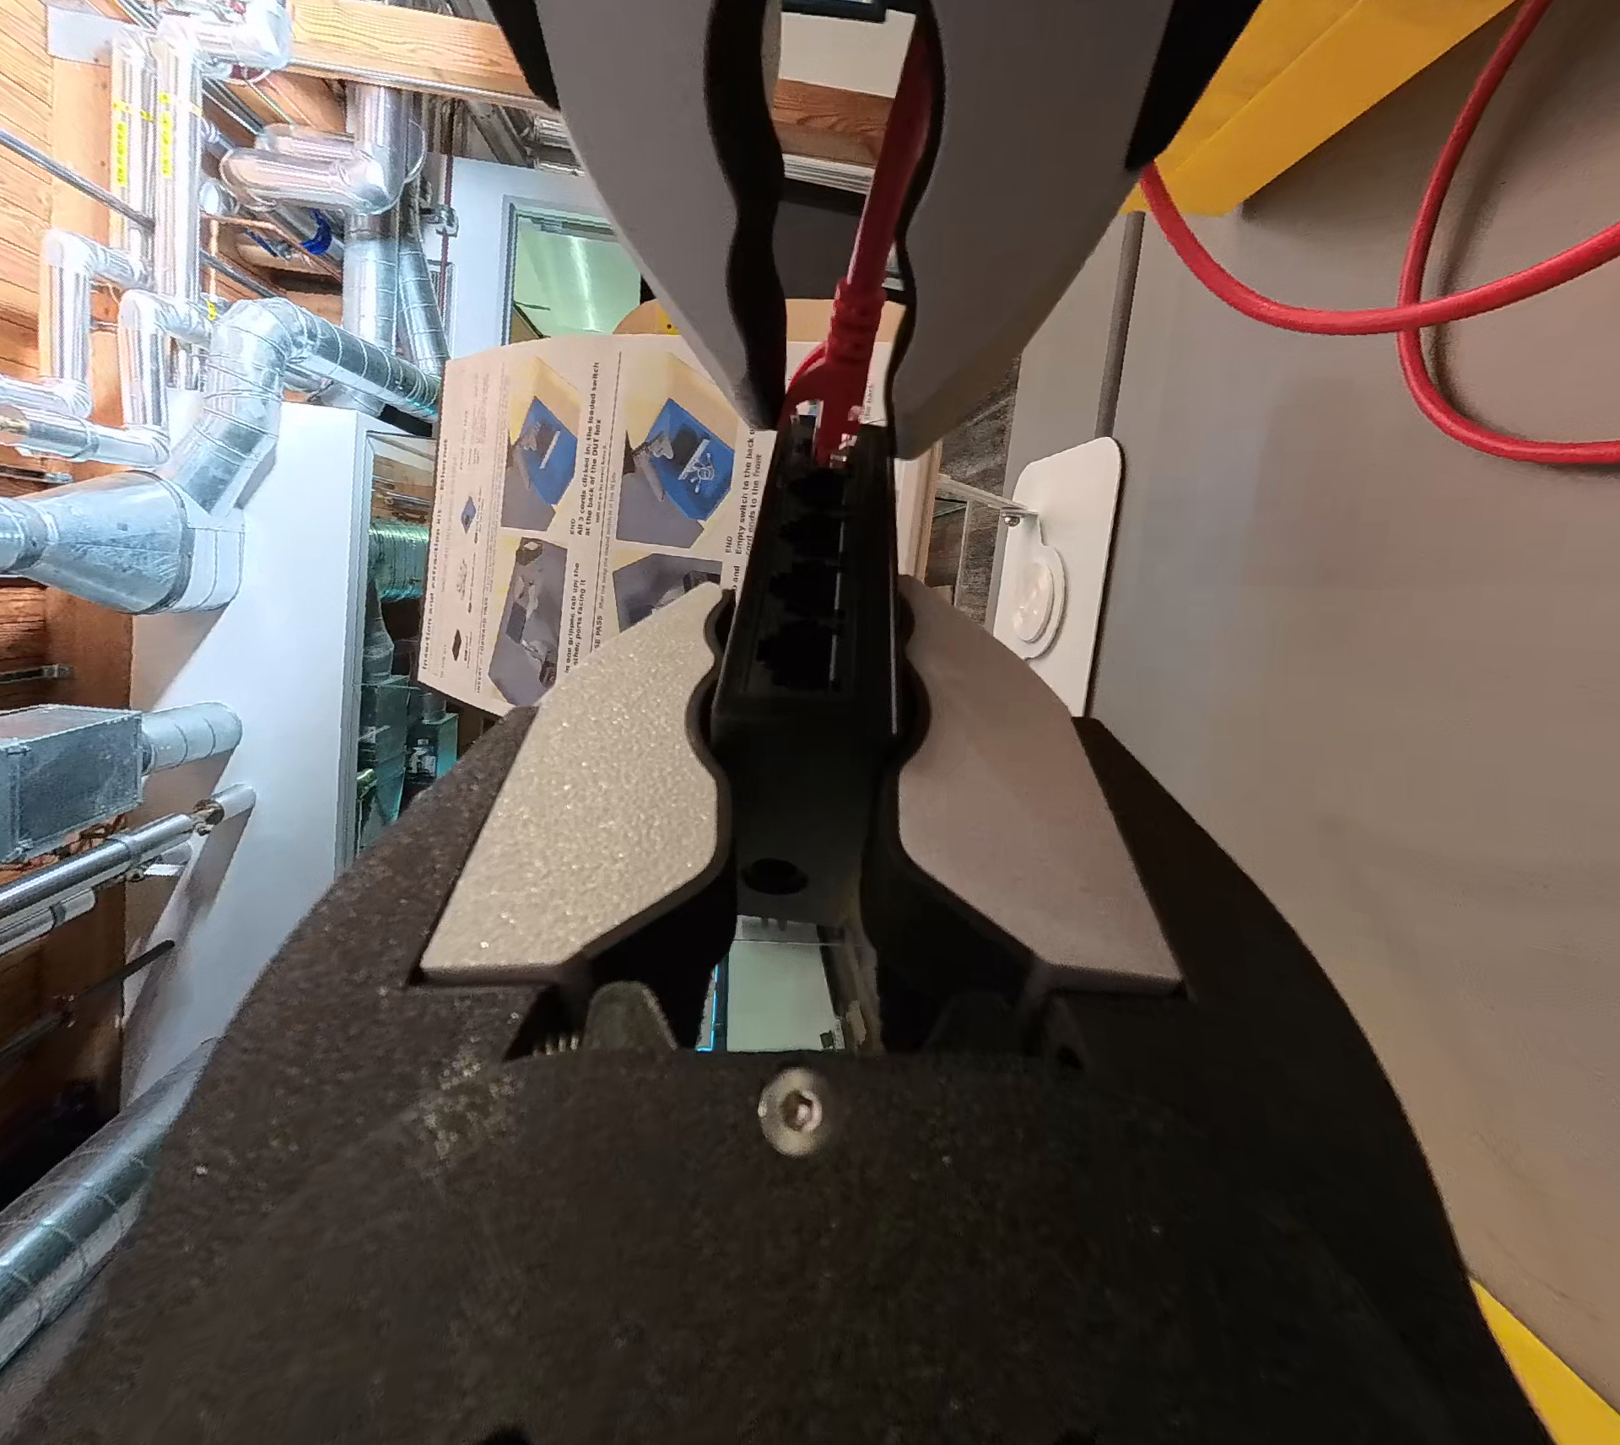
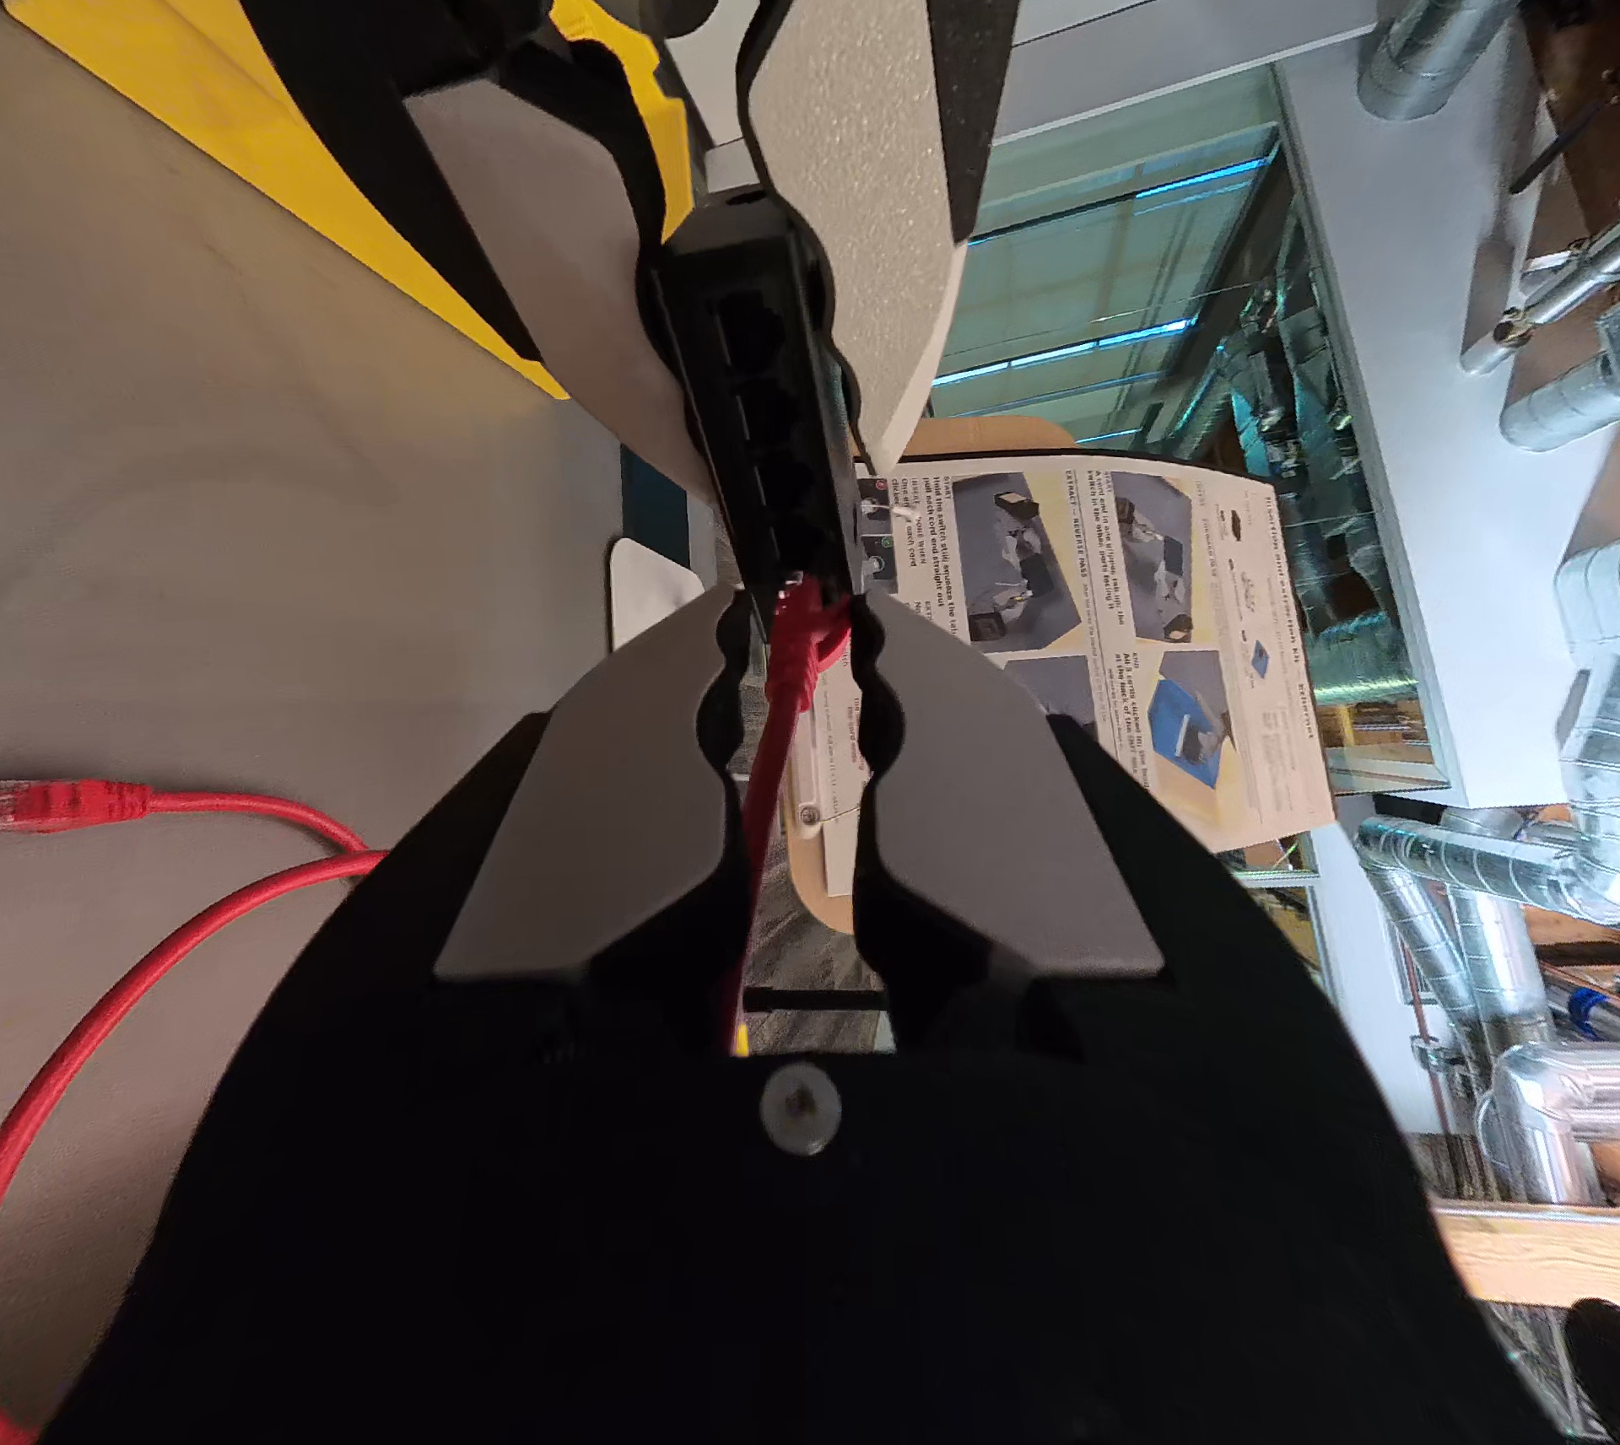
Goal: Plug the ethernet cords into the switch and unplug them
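Observation:
My left gripper (image 1: pixel 811 597) is shut on the black switch (image 1: pixel 806 772) and holds it in the air with its row of ports facing up towards the camera. My right gripper (image 2: pixel 798 605) comes in from the opposite side, its fingers closed on the plug of a red ethernet cord (image 2: pixel 771 772). The plug sits at the switch's (image 2: pixel 754 351) end port nearest the right gripper. I cannot tell how deep it is seated. In the left wrist view the right gripper (image 1: pixel 828 421) and the red cord (image 1: pixel 885 193) show at the top.
Loose loops of red cord (image 1: pixel 1438 299) lie on the grey table (image 1: pixel 1359 702), with another red plug (image 2: pixel 70 798) lying free. A yellow bin (image 2: pixel 175 44) stands at the table's edge. A printed instruction sheet (image 1: pixel 561 509) stands behind the switch. Metal ducts (image 1: pixel 219 386) fill the background. My left and right fingertips are right by each other.

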Motion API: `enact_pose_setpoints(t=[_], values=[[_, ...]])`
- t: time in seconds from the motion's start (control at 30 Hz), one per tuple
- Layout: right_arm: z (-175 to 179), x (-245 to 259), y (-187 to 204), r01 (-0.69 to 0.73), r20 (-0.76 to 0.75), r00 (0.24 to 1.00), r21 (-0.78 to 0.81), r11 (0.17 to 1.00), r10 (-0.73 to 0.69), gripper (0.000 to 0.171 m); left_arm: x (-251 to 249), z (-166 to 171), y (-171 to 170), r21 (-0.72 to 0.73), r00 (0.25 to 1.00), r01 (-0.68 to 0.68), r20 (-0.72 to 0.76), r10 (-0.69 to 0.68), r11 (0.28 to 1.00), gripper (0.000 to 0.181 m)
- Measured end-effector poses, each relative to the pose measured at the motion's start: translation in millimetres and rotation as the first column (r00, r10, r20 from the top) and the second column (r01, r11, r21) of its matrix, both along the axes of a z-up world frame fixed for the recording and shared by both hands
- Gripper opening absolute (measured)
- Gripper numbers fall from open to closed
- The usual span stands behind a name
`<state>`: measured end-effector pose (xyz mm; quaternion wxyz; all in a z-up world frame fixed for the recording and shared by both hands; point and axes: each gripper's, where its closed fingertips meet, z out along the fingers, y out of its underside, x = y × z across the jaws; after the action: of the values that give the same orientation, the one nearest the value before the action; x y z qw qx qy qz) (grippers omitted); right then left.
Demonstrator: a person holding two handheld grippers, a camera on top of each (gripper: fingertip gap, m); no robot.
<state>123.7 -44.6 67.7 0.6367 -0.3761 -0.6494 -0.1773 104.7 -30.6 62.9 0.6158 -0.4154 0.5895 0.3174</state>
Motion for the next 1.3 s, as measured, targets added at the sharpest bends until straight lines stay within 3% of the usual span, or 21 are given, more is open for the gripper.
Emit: enact_pose_setpoints(t=[0.2, 0.33, 0.93, 1.3], values=[[-4.2, -1.8, 3.8, 0.015, 0.024, 1.000, 0.045, 0.999, -0.016, 0.027, -3.1, -0.9, 3.4, -0.012, 1.000, -0.015, 0.002, 0.015, 1.000, 0.031], [-1.8, -1.2, 6.1, 0.026, 0.022, 0.999, 0.110, 0.994, -0.029, 0.019, -2.1, -2.5, 4.1, -0.019, 1.000, -0.017, 0.004, 0.017, 1.000, 0.031], [-1.6, 0.5, -0.6, 0.015, -0.028, 0.999, -0.036, 0.999, -0.016, 0.014, 1.0, -2.1, 0.3, -0.035, 0.999, 0.014, 0.034, -0.013, 0.999, 0.032], [-14.2, 3.5, 0.3, 0.042, 0.038, 0.999, -0.098, 0.994, -0.039, 0.014, 4.1, -13.1, 2.1, -0.063, 1.000, 0.022, 0.010, -0.021, 0.998, 0.032]])
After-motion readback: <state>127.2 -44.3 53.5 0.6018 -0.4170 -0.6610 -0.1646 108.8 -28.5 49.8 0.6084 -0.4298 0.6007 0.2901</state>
